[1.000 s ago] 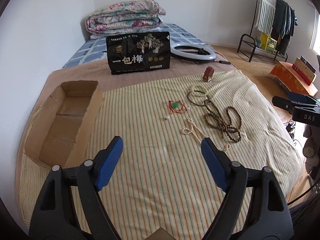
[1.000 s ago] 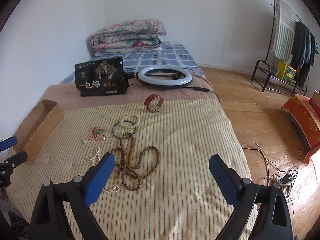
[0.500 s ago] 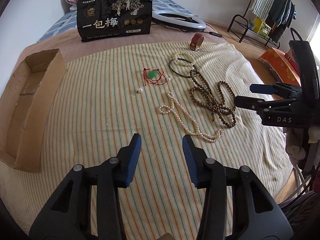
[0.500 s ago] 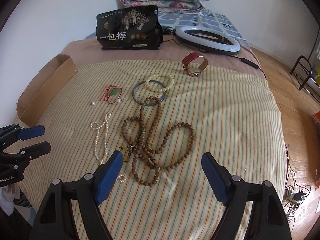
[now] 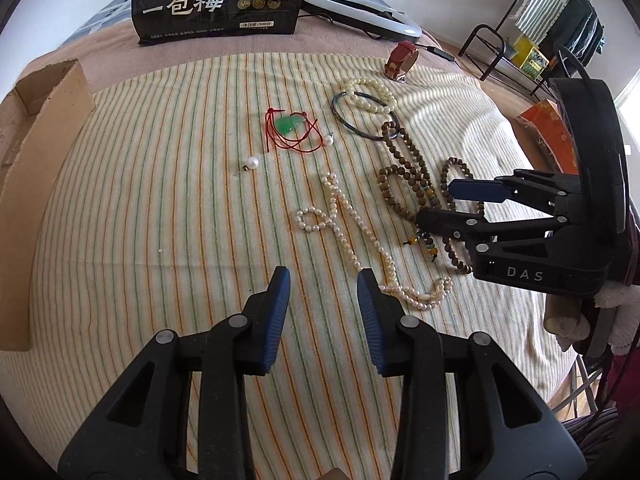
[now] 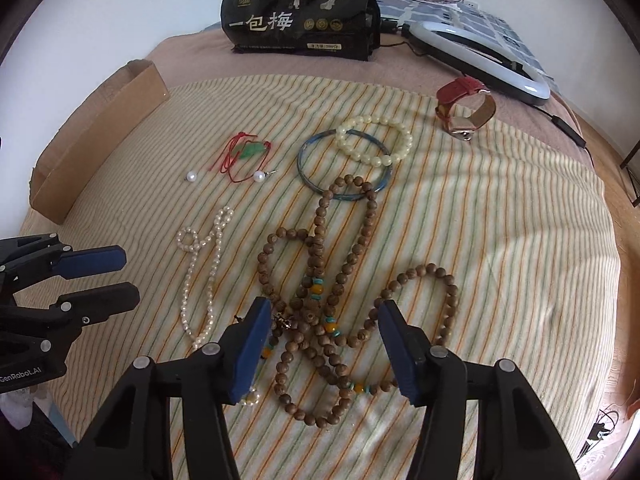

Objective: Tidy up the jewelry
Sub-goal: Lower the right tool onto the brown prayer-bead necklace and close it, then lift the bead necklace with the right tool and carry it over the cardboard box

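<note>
Left wrist view: the left gripper (image 5: 322, 280) hovers over the striped bedsheet (image 5: 160, 216), its fingers closing on nothing, the white pearl necklace (image 5: 352, 248) just beside. The open brown cardboard box (image 5: 44, 128) at the left edge shows no contents.

Right wrist view: the right gripper (image 6: 322, 326) is closing, its fingers astride the brown wooden bead necklace (image 6: 320, 300) without pressing it.

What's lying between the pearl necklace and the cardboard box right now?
Only bare striped sheet lies between the pearl necklace and the cardboard box; both wrist views show it. The loose pearl sits farther back.
</note>
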